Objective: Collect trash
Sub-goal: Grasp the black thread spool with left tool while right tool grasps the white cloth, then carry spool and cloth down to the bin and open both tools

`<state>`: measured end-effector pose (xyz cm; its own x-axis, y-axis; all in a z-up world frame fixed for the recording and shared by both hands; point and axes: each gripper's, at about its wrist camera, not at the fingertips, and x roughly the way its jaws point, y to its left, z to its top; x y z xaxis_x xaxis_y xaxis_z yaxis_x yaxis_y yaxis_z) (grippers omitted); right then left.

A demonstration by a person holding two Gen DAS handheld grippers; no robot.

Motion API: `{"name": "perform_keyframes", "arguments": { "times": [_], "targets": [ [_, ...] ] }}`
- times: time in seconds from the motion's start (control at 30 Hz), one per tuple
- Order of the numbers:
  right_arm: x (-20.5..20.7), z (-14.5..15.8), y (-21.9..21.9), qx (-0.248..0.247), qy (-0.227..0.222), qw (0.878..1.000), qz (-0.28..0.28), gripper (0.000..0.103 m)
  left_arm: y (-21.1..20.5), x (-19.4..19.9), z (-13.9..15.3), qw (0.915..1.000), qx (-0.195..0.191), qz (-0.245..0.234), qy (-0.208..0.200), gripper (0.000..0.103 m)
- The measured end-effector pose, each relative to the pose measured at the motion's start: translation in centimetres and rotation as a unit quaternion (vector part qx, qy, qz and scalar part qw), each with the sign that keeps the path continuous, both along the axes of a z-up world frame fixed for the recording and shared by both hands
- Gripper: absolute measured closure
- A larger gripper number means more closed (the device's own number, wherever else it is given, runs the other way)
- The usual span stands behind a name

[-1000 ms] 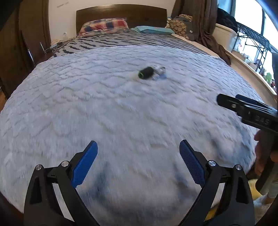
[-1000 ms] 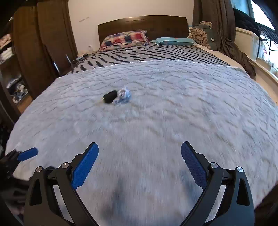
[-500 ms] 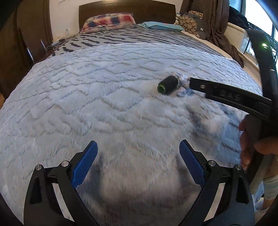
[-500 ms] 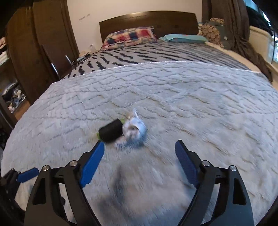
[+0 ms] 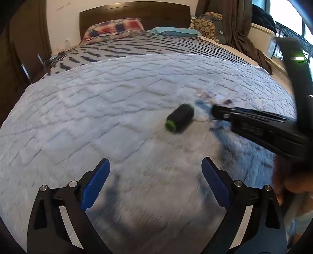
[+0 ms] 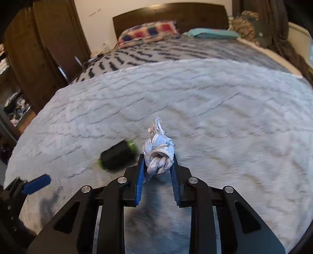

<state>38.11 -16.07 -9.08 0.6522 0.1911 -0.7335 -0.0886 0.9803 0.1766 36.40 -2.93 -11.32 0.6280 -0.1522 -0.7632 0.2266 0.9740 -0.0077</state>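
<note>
My right gripper [image 6: 158, 163] is closing on the crumpled wrapper [image 6: 158, 154], a black spool [image 6: 117, 155] just left; my left gripper [image 5: 154, 175] gapes empty

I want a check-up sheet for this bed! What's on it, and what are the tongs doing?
Surface: fluffy grey blanket over a striped sheet.
Job's things: crumpled white wad; black roll with green ends lying beside it.
Clutter: nothing else seen on the blanket.
Grippers: right tongs closing, blue pads squeezing the wad; left tongs wide open, nothing between them.
Cables: thin wires at the bedside, blurry.
Surroundings: headboard, checked pillow, teal pillow, curtain.
</note>
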Motion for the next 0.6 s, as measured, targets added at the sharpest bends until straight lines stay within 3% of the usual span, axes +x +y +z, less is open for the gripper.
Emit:
{"name": "perform_keyframes", "arguments": {
  "times": [0.13,0.33,0.53,0.6],
  "targets": [
    [-1.1,1.2,-2.3,-0.007,-0.010,1.000,-0.017,0.077,-1.6,2.5,-0.6,1.0000,0.003,-0.005,-0.004,0.018],
    [-3.8,2.1,-4.5,-0.028,-0.024,0.999,-0.018,0.077,-3.8,6.1,-1.9,1.0000,-0.006,-0.003,0.005,0.040],
    [-6.2,2.6,-5.7,-0.045,-0.034,0.998,-0.021,0.077,-4.8,6.5,-2.3,0.9999,-0.005,-0.014,0.007,0.071],
    [-6.9,2.9,-6.0,-0.040,-0.035,0.998,-0.022,0.077,-4.5,6.0,-2.1,0.9997,-0.017,-0.017,0.009,0.075]
  ]
}}
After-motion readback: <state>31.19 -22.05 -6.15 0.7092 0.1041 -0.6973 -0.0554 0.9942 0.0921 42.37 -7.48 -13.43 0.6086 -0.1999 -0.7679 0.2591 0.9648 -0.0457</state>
